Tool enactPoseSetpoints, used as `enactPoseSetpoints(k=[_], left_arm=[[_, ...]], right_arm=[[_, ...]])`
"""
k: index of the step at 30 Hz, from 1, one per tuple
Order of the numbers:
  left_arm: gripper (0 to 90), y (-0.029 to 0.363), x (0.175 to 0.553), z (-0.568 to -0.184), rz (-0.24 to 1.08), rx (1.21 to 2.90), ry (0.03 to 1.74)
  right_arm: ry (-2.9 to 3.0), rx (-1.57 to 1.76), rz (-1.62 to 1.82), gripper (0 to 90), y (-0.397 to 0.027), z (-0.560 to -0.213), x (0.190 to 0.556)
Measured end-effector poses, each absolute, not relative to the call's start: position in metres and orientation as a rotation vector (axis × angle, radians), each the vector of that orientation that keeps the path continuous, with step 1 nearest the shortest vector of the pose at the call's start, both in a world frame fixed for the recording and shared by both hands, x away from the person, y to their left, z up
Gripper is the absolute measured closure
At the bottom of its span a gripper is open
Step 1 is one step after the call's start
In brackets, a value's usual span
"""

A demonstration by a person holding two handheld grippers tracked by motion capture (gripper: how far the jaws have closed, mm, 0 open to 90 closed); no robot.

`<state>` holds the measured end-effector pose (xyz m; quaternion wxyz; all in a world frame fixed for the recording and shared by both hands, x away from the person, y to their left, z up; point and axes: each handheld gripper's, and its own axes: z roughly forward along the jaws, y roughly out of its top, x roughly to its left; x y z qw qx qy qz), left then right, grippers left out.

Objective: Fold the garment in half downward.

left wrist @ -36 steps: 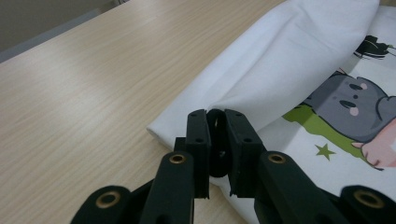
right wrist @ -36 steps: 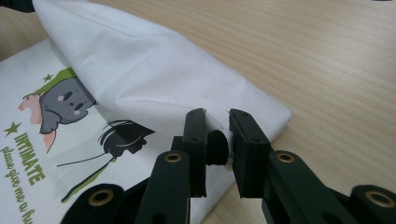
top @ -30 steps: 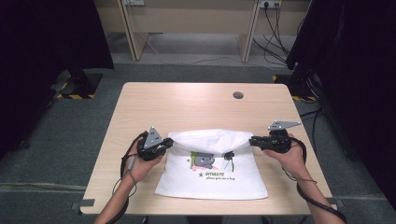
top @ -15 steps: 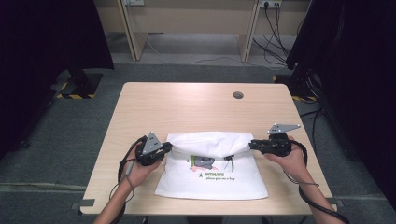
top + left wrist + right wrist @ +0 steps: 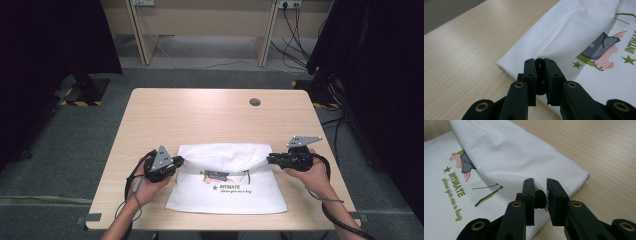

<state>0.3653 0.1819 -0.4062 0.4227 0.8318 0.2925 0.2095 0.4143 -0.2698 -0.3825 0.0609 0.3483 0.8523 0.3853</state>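
White cloth (image 5: pixel 227 187), long axis across table, each gripper (image 5: pixel 178 161) (image 5: pixel 269 159) pinching an end.

Grey carpet floor (image 5: pixel 75 145); pale wooden table (image 5: pixel 210 115); dark curtains (image 5: pixel 45 45)

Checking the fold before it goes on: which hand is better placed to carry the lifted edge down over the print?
Neither clearly, maybe the right. Both tools, left and right, are shut on the folded edge of the white shirt at matching height. The right tool's pinch of cloth shows plainly; the left's is harder to see.
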Motion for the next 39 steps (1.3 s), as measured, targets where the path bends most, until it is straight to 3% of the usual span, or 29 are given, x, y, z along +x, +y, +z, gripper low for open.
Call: enactPoseSetpoints(k=[39], left_arm=[[79.6,0.184,0.340,-0.396,0.543,2.072,0.679]], right_arm=[[2.601,1.005,1.188,77.4,-0.276,-0.380,0.395]])
